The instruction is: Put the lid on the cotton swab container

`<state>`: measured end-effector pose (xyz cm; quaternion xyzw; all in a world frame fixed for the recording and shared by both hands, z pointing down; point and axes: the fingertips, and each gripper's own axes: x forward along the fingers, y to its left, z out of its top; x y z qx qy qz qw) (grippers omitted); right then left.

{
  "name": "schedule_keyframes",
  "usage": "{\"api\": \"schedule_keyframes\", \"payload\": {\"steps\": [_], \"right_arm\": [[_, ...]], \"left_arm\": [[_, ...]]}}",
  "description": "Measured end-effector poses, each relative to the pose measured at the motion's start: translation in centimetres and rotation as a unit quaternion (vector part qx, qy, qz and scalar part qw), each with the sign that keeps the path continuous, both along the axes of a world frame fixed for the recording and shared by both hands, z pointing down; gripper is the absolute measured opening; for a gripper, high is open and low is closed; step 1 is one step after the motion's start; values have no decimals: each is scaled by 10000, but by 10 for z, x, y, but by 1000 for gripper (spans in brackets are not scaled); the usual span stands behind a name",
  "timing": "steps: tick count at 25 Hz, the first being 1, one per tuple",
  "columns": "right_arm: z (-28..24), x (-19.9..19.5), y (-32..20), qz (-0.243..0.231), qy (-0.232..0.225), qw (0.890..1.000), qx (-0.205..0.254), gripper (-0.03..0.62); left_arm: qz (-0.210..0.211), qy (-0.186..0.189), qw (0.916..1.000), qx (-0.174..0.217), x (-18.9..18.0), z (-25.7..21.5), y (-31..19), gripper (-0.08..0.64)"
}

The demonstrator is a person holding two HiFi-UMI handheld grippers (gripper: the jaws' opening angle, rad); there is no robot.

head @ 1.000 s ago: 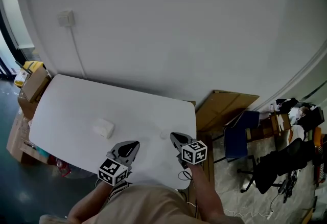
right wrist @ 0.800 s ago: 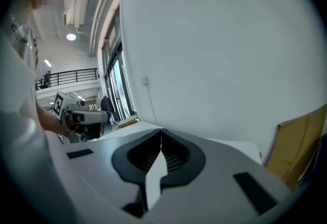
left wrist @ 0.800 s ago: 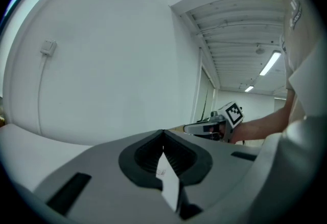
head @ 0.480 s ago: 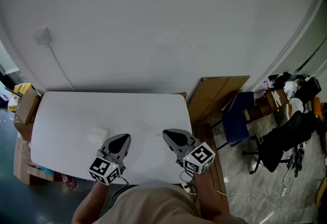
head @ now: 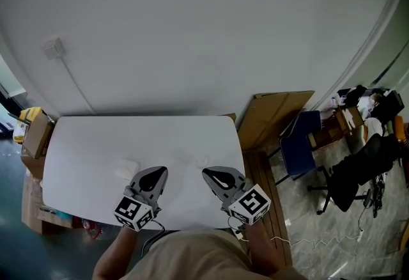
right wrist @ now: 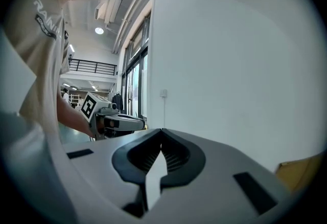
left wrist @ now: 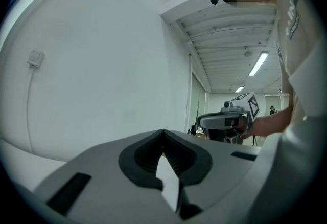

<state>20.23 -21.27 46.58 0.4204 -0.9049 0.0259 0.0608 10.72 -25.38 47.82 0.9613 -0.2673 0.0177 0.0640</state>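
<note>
Bare table (head: 89, 138) lies open around the cotton swab container (head: 126, 169); wall (head: 192, 29) stands behind.

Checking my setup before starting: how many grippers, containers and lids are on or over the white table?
grippers: 2 (left gripper, right gripper)
container: 1
lid: 1, faint
total: 4

Head overhead; gripper views face wall (left wrist: 102, 64).

1. Table (head: 83, 144): plain white.
2. Cotton swab container (head: 126, 169): whitish.
3. Left gripper (head: 153, 175), right gripper (head: 214, 176): grey; marker cubes (head: 133, 211) have black-and-white squares.
4. Cardboard sheet (head: 275, 119): brown.
5. Chair (head: 300, 151): blue.
</note>
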Motion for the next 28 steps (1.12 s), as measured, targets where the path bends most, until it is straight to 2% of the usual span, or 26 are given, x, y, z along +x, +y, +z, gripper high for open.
{"api": "schedule_keyframes", "payload": {"steps": [6, 14, 28], "right_arm": [[6, -12, 0, -76, 14, 9999, -96, 15], [5, -8, 1, -69, 163, 9998, -124, 16], [13, -16, 4, -125, 47, 9996, -234, 15]], "left_arm": [[-32, 17, 10000, -72, -8, 3, -4, 13], [-17, 31, 9998, -170, -7, 9, -4, 14], [32, -51, 9995, -309, -12, 21, 3, 12]]}}
